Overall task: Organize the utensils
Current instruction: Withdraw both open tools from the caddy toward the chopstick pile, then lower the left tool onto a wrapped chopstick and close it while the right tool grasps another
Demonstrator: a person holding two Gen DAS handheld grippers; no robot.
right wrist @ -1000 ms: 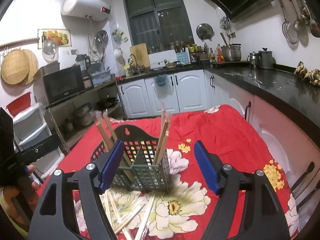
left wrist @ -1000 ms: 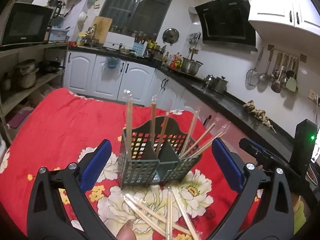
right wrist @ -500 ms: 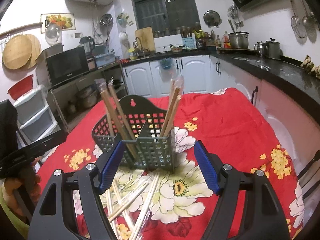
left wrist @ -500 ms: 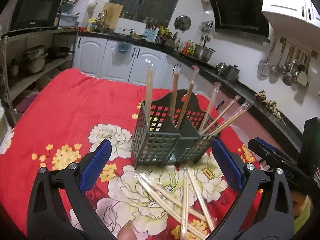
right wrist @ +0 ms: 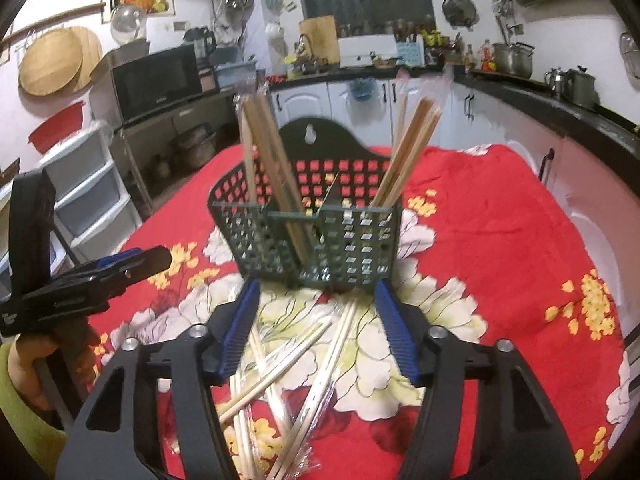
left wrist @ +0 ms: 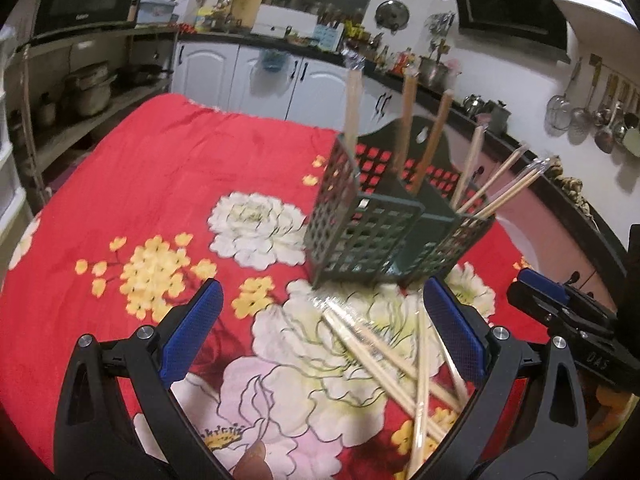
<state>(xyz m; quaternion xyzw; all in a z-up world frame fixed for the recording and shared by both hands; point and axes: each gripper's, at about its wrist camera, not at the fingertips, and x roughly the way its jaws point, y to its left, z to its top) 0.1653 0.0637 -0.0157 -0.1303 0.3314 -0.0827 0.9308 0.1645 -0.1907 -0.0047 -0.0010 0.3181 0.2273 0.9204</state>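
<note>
A dark green slotted utensil basket (left wrist: 384, 236) (right wrist: 320, 240) stands on the red floral cloth, with several chopsticks upright in its compartments. In front of it, several plastic-wrapped chopsticks (left wrist: 384, 360) (right wrist: 324, 356) lie crossed on the cloth. My left gripper (left wrist: 322, 320) hangs open and wide just above the left end of that pile, holding nothing. My right gripper (right wrist: 318, 320) hovers over the same pile with its jaws closing. The chopsticks lie below and between its pads, and nothing is pressed. Each gripper shows at the edge of the other's view.
The red cloth (left wrist: 160, 184) covers a table with bare room left of the basket. White cabinets and a dark counter (right wrist: 560, 100) run behind and to the right. A shelf holding a microwave (right wrist: 156, 80) and plastic drawers stands at the left.
Both grippers have sunk and tipped down towards the loose chopsticks, which now lie between their fingers. The right gripper's jaws have narrowed. The left gripper's jaws keep their width.
</note>
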